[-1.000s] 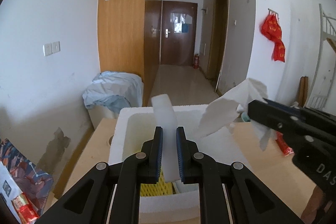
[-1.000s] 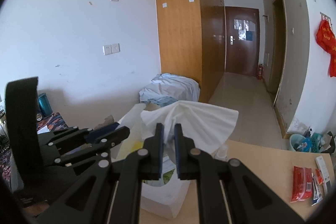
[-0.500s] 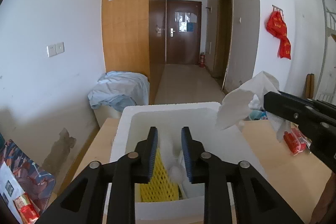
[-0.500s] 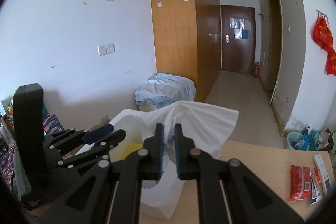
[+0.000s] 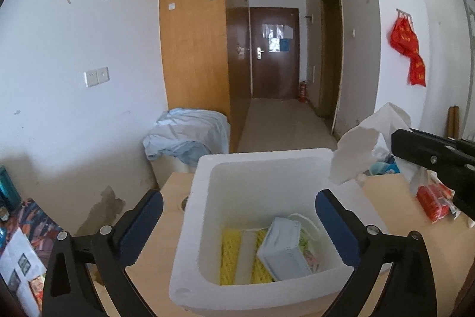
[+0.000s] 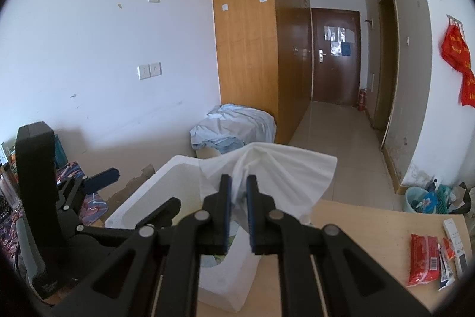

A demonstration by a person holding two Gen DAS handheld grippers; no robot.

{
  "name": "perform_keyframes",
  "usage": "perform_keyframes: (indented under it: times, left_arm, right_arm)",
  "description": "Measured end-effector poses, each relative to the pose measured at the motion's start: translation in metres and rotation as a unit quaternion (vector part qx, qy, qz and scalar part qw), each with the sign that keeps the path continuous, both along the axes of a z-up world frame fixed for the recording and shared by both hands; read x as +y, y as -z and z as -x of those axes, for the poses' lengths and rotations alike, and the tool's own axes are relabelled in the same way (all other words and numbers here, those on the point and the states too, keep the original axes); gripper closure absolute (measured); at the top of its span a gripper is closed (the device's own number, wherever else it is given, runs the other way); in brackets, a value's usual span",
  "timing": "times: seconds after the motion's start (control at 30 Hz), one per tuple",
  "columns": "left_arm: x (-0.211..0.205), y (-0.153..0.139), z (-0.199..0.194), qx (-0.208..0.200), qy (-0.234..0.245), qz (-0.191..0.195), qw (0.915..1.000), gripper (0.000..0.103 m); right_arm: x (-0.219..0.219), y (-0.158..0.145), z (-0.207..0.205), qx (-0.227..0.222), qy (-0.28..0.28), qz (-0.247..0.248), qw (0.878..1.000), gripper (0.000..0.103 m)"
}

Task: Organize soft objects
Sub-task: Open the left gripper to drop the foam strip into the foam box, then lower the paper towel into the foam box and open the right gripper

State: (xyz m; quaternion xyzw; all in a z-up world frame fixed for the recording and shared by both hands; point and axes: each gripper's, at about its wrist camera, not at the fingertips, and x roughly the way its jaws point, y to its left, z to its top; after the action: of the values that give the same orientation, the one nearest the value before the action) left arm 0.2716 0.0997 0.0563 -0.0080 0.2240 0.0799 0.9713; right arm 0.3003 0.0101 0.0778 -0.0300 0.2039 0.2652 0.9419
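The left claw [image 5: 239, 223] is opening wide, empty, above the white foam box [image 5: 193, 230], apparently to release. Beside it, the right claw [image 6: 238, 216] is pinching a crumpled white tissue [image 6: 285, 168], likely next in.

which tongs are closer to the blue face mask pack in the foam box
Left. The left tongs hang just above the foam box, jaws opening with nothing between them, straddling the mask pack. The right tongs hold a white tissue beside the box.

Your black left gripper [image 5: 239, 223] is opening wide with nothing between its jaws; your black right gripper [image 6: 238, 216] is clamped on white tissue [image 6: 276, 168].
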Motion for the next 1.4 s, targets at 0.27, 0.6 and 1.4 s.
perform_keyframes:
  times: [0.27,0.6,1.4]
  left_arm:
    - [0.011,-0.008,0.011,-0.01,-0.019,0.002,0.9998,0.001]
    - [0.042,-0.024,0.041,-0.039,-0.064,0.018,0.997,0.001]
    - [0.071,-0.027,0.064,-0.047,-0.108,0.026,0.9927,0.0]
  right_arm:
    - [0.002,-0.002,-0.001,0.003,-0.008,0.002,1.0,0.09]
    - [0.018,0.001,-0.006,0.012,-0.033,0.007,0.999,0.09]
    - [0.043,0.011,-0.006,0.021,-0.064,0.008,0.998,0.01]
